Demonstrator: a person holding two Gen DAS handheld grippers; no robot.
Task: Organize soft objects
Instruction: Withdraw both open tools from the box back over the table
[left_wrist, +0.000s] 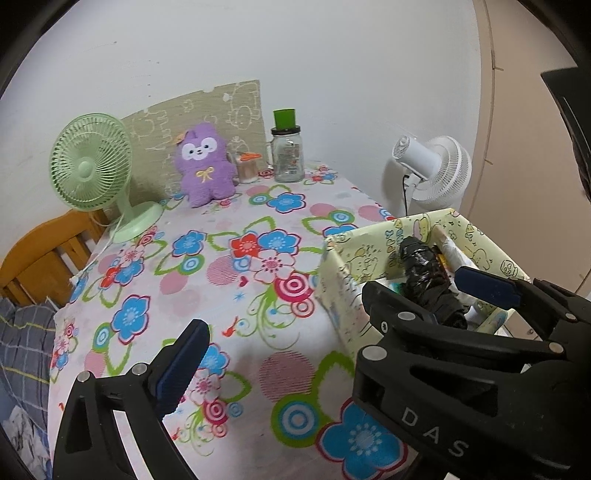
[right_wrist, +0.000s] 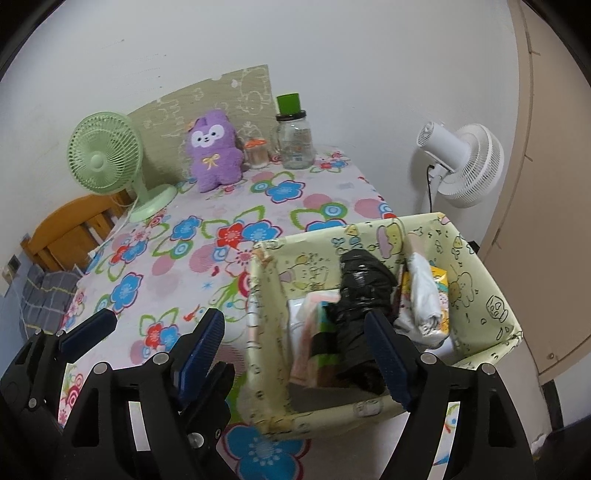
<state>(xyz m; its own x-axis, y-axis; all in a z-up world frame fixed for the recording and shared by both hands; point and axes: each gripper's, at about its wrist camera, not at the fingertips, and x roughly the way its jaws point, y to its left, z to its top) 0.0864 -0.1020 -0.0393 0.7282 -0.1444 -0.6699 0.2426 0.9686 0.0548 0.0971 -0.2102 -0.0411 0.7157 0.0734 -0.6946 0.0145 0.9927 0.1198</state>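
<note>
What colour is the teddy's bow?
Yellow, on the purple plush teddy; clearest in the right wrist view.

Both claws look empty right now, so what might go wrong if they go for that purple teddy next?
The purple plush toy leans right beside a small orange-lidded jar and a glass jar; a wide grab might topple them. The yellow box already looks crowded with a black bundle, so the toy may not fit.

Left wrist view: above the near table edge, angled down and forward across the floral tablecloth (left_wrist: 258, 229), storage box (left_wrist: 480, 236) near at right. Right wrist view: same heading, set further right, close over the box (right_wrist: 273, 295). Both share the purple plush (left_wrist: 205, 166) by the far wall
</note>
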